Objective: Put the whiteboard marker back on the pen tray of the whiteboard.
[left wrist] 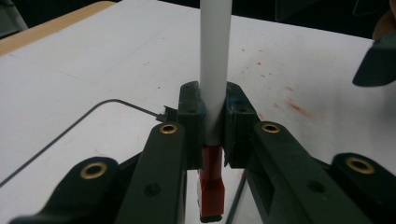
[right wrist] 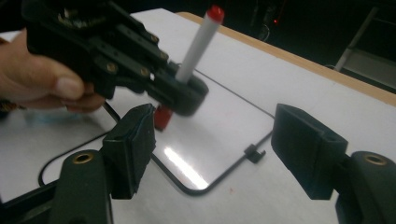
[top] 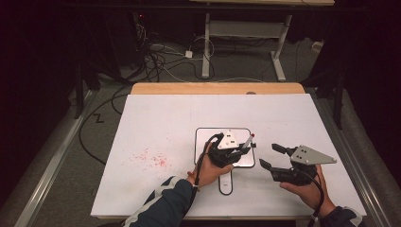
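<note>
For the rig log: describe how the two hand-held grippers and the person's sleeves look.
Both the left gripper and right gripper are black, two-jawed, with brass-ringed holes, a grey three-cornered plate on top and a trailing black cable. The sleeves are dark blue with pale stripes.

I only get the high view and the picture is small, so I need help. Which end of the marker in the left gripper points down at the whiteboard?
Observer: The capped end. In the left gripper view, the red cap sits below the left gripper.
Operator: Is the grip on the cap?
Observer: No, the pads clamp the marker on its white barrel, above the cap.
Operator: Is the right gripper closed?
Observer: No, the right gripper is open, nothing between its pads.
</note>
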A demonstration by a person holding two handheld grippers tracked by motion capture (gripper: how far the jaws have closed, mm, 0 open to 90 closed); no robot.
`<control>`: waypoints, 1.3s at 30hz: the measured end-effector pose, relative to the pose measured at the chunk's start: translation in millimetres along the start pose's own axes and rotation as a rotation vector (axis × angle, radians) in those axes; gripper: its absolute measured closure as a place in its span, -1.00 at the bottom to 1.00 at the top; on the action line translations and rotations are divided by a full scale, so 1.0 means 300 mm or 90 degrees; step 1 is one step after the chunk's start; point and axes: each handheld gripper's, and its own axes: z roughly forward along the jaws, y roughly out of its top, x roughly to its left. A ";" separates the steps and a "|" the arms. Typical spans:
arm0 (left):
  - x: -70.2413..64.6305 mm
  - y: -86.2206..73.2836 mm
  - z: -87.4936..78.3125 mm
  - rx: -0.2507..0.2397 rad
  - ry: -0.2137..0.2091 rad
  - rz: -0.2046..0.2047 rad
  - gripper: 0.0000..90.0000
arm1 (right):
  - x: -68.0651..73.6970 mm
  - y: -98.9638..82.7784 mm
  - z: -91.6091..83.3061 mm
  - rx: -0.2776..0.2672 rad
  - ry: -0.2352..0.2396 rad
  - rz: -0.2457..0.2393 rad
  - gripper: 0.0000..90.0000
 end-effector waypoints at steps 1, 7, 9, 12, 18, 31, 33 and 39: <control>-0.005 -0.001 0.002 0.000 -0.005 -0.002 0.74 | 0.001 0.007 0.002 -0.002 0.008 0.002 -0.27; -0.038 -0.003 0.011 -0.002 -0.022 0.001 0.74 | 0.021 0.043 0.039 -0.018 0.032 0.006 -0.20; -0.048 -0.001 0.011 -0.007 -0.025 -0.001 0.74 | 0.027 0.050 0.053 -0.017 0.039 0.004 -0.16; -0.058 0.002 0.015 -0.008 -0.034 -0.001 0.74 | 0.033 0.056 0.066 -0.025 0.056 0.012 -0.03; -0.076 0.002 0.019 -0.018 -0.051 0.000 0.73 | 0.039 0.063 0.077 -0.036 0.053 0.017 0.55; -0.070 -0.057 -0.231 0.060 0.096 0.092 -0.49 | -0.050 0.081 0.066 0.024 0.055 0.105 0.80; -0.053 -0.085 -0.303 0.071 0.132 0.092 -0.55 | -0.072 0.080 0.083 0.054 0.066 0.119 0.80; 0.004 -0.201 -0.471 0.083 0.213 0.059 -0.55 | -0.143 0.073 0.158 0.125 0.048 0.160 0.80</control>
